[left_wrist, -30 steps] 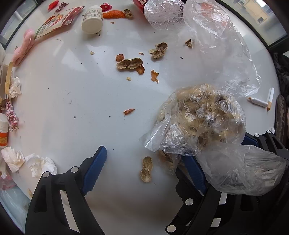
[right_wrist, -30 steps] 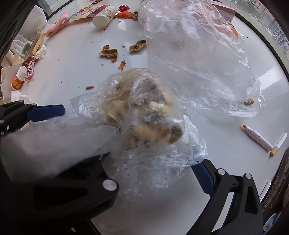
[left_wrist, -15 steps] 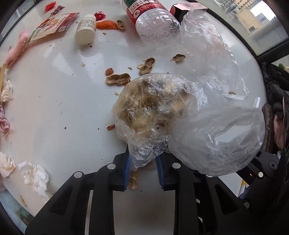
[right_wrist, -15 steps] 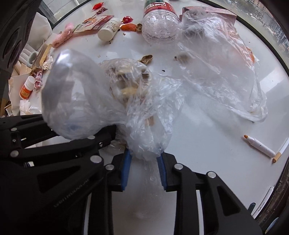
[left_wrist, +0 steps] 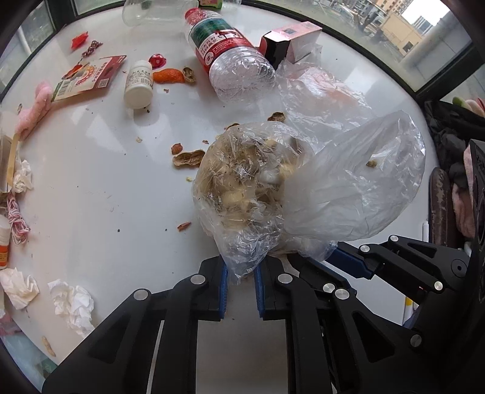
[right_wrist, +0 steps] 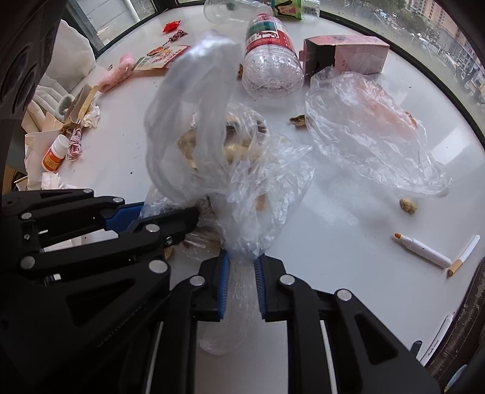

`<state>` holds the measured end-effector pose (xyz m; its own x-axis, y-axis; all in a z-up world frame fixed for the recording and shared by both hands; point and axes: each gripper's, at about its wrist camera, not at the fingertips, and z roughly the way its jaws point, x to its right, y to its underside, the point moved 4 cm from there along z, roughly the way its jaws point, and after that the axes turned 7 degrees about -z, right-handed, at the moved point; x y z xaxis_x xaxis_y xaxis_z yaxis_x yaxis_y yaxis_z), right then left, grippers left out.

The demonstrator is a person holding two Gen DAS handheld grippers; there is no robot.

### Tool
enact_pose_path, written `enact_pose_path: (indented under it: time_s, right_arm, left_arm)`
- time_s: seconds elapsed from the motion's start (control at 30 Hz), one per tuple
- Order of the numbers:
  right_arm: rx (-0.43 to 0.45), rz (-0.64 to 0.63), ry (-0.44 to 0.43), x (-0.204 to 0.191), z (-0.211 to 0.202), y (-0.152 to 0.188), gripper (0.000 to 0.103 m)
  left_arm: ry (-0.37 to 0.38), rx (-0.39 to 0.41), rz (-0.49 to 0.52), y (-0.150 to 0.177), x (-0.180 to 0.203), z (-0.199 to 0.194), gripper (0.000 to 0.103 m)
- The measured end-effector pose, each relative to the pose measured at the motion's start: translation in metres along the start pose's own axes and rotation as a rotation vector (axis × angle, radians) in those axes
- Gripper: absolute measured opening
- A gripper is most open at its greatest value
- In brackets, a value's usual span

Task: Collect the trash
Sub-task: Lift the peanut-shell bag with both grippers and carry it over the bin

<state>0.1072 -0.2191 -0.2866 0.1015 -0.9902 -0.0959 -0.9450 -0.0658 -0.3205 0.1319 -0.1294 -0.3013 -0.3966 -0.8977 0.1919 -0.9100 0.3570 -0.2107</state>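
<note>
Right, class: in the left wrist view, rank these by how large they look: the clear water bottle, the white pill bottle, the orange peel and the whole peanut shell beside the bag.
1. Water bottle
2. White pill bottle
3. Orange peel and whole peanut shell: these look alike, and the shell lies nearer the camera, so no ranking.

Left gripper (left_wrist: 240,286) jaws just closed, pinching clear bag of peanut shells (left_wrist: 242,188) above littered tabletop (left_wrist: 100,188).

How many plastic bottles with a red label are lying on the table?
1. The red-label bottle lies on its side at the far side of the table, beside the pink box. Another clear bottle behind shows no label.
</note>
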Motion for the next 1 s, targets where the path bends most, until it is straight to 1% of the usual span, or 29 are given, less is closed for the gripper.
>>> enact_pose_path:
  time_s: [0.2, 0.33, 0.6, 0.83, 1.0]
  right_arm:
    - [0.051, -0.034, 0.021, -0.006, -0.014, -0.005, 0.016]
    - [0.085, -0.066, 0.036, -0.007, -0.03, -0.004, 0.016]
    - [0.167, -0.148, 0.044, -0.026, -0.061, 0.002, 0.016]
    - [0.245, -0.28, 0.031, -0.058, -0.085, 0.006, 0.016]
    - [0.297, -0.414, -0.022, -0.105, -0.098, 0.012, 0.016]
  left_arm:
    - [0.006, 0.064, 0.011, 0.005, -0.001, -0.021, 0.013]
    - [0.008, 0.112, 0.0, 0.016, -0.001, -0.037, 0.013]
    - [-0.012, 0.227, -0.035, 0.039, 0.001, -0.075, 0.013]
    - [-0.05, 0.34, -0.123, 0.064, -0.014, -0.11, 0.013]
    - [-0.114, 0.413, -0.253, 0.097, -0.047, -0.141, 0.012]
